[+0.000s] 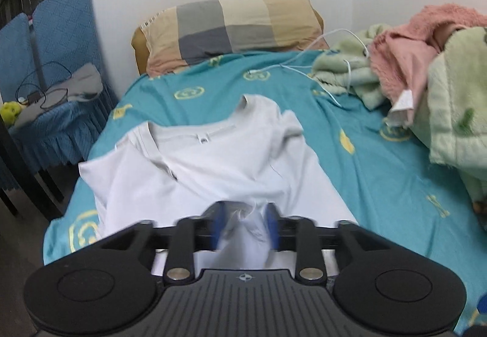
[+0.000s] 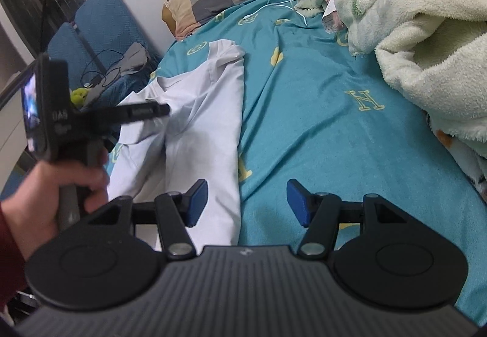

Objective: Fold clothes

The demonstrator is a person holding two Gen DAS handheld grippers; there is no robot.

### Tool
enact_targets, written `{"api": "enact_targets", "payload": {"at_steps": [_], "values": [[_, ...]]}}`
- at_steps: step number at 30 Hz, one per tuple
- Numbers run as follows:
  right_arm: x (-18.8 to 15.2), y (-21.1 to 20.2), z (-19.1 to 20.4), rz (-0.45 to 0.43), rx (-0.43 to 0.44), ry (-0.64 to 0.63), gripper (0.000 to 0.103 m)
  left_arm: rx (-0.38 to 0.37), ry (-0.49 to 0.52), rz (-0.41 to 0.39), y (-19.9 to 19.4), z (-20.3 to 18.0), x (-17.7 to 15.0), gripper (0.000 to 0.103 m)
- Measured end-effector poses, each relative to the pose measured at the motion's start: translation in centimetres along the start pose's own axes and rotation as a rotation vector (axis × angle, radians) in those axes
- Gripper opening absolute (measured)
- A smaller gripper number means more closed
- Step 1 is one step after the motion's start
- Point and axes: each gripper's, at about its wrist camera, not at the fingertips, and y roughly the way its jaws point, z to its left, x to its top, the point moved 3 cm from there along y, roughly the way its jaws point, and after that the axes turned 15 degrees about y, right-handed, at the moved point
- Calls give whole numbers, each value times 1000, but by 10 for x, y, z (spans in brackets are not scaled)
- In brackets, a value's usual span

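Note:
A white T-shirt lies partly folded on the teal bed sheet, collar toward the pillow. My left gripper hangs over the shirt's near part. Its blue pads stand apart, with a loose bunch of white cloth between them, blurred. In the right wrist view the shirt lies left of centre, and a hand in a red sleeve holds the left gripper above it. My right gripper is open and holds nothing. Its left pad is over the shirt's right edge, its right pad over bare sheet.
A checked pillow leans on the wall at the bed's head. Green and pink fleece blankets are piled on the bed's right side, with a white cable beside them. Blue covered chairs with cables stand left of the bed.

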Motion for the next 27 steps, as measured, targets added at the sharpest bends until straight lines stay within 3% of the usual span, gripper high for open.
{"api": "enact_targets", "payload": {"at_steps": [3,11,15,19,24,27], "values": [[2,-1,1,-10,18,-1,60,-18,-41,3,-21,-3,-14,54],[-3,-14,16,-67,101,-85,60,25,-119,22,-181,-3,-55,64],[-14,-29,34,-100,163,-188,60,44,-165,-21,-244,-3,-76,69],[-30,-52,57,-112,235,-292,60,30,-216,-39,-267,6,-92,69],[-45,-63,95,-109,287,-409,60,36,-181,-60,-275,15,-99,69],[-43,-32,125,-84,247,-446,60,16,-190,-80,-276,26,-108,70]]}}
